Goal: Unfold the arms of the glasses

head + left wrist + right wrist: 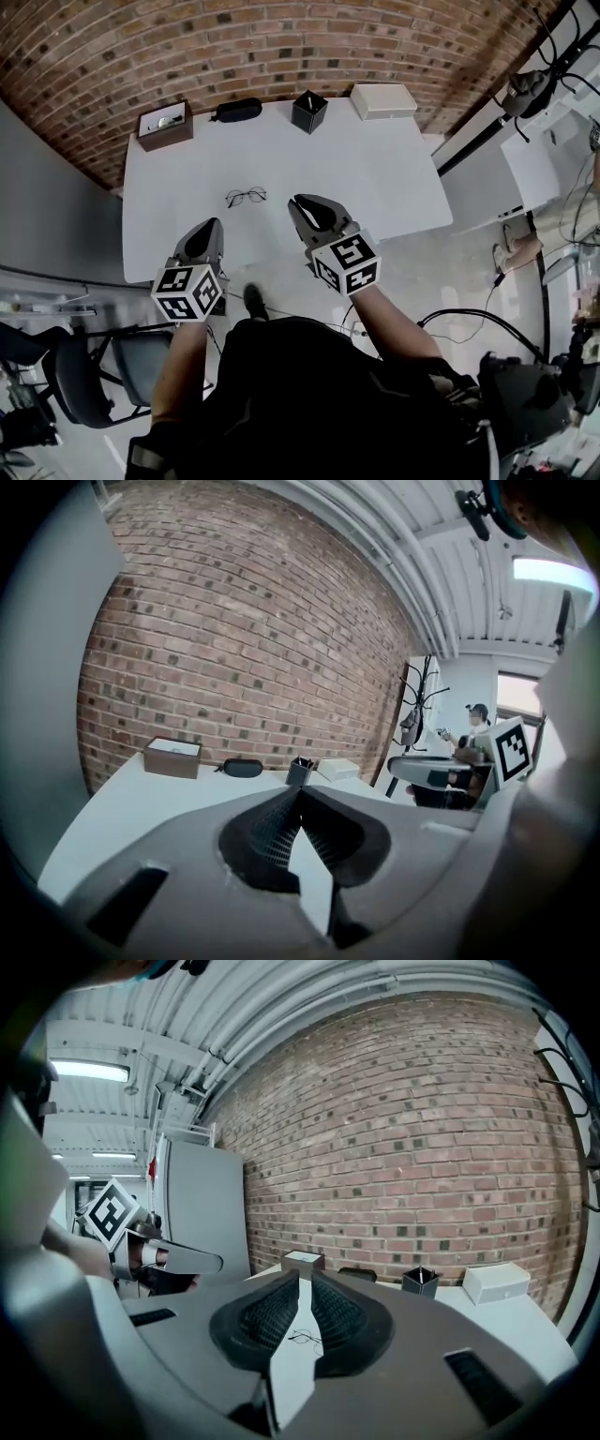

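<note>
The thin wire-rimmed glasses (246,196) lie on the white table (375,178), a little left of its middle. Whether their arms are folded is too small to tell. My left gripper (214,225) hovers over the table's near edge, below and left of the glasses, shut and empty. My right gripper (294,202) is just right of the glasses, also shut with nothing in it. In the right gripper view the glasses (306,1336) show through the slit between the closed jaws, some way ahead. The left gripper view does not show them.
Along the table's far edge by the brick wall stand a brown box (165,125), a black glasses case (237,110), a black pen holder (308,111) and a white box (382,100). A chair (103,366) sits at lower left. Cables and equipment lie to the right.
</note>
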`<action>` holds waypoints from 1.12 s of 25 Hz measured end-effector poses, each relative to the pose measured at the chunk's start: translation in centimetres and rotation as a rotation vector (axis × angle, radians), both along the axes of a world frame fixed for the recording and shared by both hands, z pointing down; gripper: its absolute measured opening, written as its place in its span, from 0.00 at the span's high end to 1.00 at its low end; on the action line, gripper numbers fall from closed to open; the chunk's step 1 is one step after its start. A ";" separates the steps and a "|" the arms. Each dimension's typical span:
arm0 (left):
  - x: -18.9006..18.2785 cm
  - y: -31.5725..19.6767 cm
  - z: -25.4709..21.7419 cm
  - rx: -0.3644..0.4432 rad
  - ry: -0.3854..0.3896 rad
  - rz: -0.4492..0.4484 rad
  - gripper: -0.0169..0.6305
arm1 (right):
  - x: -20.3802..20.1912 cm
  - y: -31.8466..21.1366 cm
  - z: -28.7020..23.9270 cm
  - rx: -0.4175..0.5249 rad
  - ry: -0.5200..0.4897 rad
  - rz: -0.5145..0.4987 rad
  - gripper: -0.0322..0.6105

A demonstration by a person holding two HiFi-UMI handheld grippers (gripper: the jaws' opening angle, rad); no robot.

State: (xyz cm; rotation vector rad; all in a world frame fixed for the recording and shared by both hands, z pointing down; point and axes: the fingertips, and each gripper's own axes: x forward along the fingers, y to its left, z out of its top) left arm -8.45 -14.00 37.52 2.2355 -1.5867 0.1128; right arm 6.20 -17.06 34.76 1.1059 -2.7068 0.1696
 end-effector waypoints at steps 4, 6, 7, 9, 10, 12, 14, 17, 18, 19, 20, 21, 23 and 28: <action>-0.3 -2.0 1.1 -0.036 -0.002 0.008 0.96 | -0.7 -1.6 1.4 -0.039 0.030 -0.003 0.93; -1.0 -2.8 1.7 -0.050 -0.013 -0.007 0.96 | -1.2 -2.4 2.0 -0.050 0.043 -0.006 0.93; -1.5 -3.4 2.0 -0.052 -0.021 -0.020 0.96 | -1.5 -2.9 2.4 -0.053 0.046 -0.003 0.93; -2.4 -4.5 2.9 -0.058 -0.032 -0.043 0.96 | -1.8 -3.9 3.4 -0.068 0.048 0.010 0.93; -2.7 -4.9 3.5 -0.067 -0.034 -0.043 0.96 | -2.0 -4.3 4.1 -0.082 0.048 0.016 0.93; -2.9 -5.7 4.8 -0.093 -0.036 -0.028 0.96 | -2.4 -5.0 5.5 -0.111 0.056 0.023 0.93; -3.1 -6.5 6.0 -0.114 -0.038 -0.012 0.96 | -2.9 -5.8 6.8 -0.132 0.072 0.026 0.93; -3.7 -7.5 7.6 -0.132 -0.036 -0.008 0.96 | -3.8 -6.7 8.5 -0.153 0.096 0.033 0.93; -4.0 -7.7 8.1 -0.139 -0.033 -0.011 0.96 | -4.1 -6.8 8.9 -0.157 0.100 0.032 0.93; -4.3 -8.0 8.6 -0.148 -0.030 -0.014 0.96 | -4.5 -7.0 9.4 -0.161 0.106 0.028 0.93; -4.5 -8.3 9.2 -0.158 -0.025 -0.014 0.96 | -4.8 -7.3 9.9 -0.166 0.115 0.026 0.93; -4.7 -8.6 9.7 -0.168 -0.020 -0.012 0.96 | -5.1 -7.6 10.5 -0.172 0.124 0.026 0.93; -4.9 -9.1 11.0 -0.195 -0.014 0.003 0.96 | -5.5 -8.1 11.7 -0.189 0.144 0.032 0.93; -5.2 -10.1 13.9 -0.247 -0.021 0.018 0.96 | -5.4 -9.1 15.4 -0.235 0.222 0.054 0.93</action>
